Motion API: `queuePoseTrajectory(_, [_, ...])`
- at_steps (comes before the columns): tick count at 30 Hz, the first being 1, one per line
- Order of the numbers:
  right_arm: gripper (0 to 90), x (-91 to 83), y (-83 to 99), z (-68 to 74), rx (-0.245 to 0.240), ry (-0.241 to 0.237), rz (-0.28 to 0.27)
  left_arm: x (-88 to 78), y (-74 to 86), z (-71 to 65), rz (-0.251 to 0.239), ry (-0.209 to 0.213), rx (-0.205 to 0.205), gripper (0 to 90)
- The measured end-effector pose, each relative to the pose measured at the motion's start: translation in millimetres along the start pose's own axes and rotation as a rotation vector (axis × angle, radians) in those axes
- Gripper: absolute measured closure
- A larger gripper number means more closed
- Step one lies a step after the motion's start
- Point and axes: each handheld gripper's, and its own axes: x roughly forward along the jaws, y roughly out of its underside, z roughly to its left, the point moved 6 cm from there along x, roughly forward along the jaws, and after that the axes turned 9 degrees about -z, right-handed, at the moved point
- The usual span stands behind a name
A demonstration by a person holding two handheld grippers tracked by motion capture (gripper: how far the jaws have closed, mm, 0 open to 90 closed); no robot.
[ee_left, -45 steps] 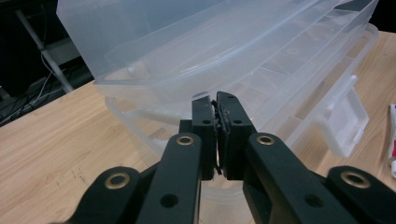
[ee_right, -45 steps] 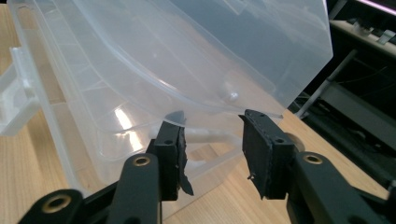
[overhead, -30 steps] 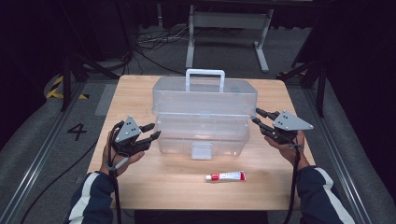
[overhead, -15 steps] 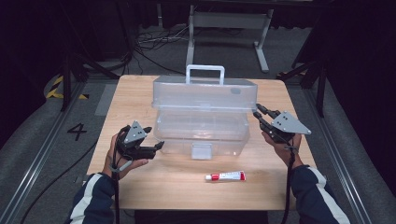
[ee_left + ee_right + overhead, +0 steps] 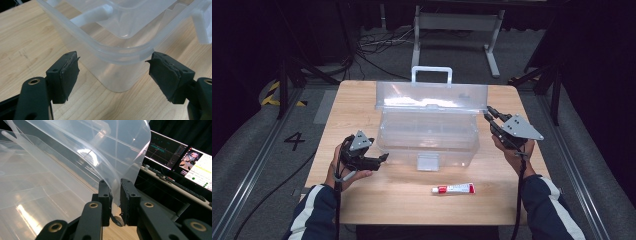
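On the wooden surface [image 5: 362, 200] sits the clear plastic storage box [image 5: 427, 137], its lid [image 5: 432, 97] swung up toward the far side. You appear to be raising that lid: keep the swing slow and follow the hinge arc so the thin edge doesn't slip. Your right tool [image 5: 490, 119] is nearly closed, pinching the lid's right edge. Your left tool [image 5: 381, 159] stands wide open, gripping nothing, just beside the box's near-left corner, ready to steady it. A small tube [image 5: 454, 189] lies in front.

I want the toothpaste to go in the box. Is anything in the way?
Nothing visible blocks it. The toothpaste tube lies on bare table in front of the clear storage box, whose lid the right gripper holds raised.
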Motion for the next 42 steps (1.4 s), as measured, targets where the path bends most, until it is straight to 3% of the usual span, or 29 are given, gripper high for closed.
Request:
queuePoseTrajectory(16, [81.5, 12.7, -11.1, -11.7, 0.006, 0.016, 0.021, 10.6, -4.1, -1.6, -0.007, 0.051, -0.027, 22.8])
queuePoseTrajectory(25, [82.5, 19.7, -16.5, -16.7, -0.009, 0.031, 0.032, 13.2, -5.5, -1.6, -0.005, 0.055, -0.032, 19.9])
queuePoseTrajectory(30, [82.7, 24.4, -19.4, -21.2, 0.004, 0.027, 0.044, 14.6, -6.4, -1.8, -0.005, 0.061, -0.046, 18.1])
queuePoseTrajectory(42, [83.2, 36.0, -24.3, -34.6, 0.039, 0.033, 0.09, 19.1, -8.3, -2.6, 0.003, 0.07, -0.036, 16.8])
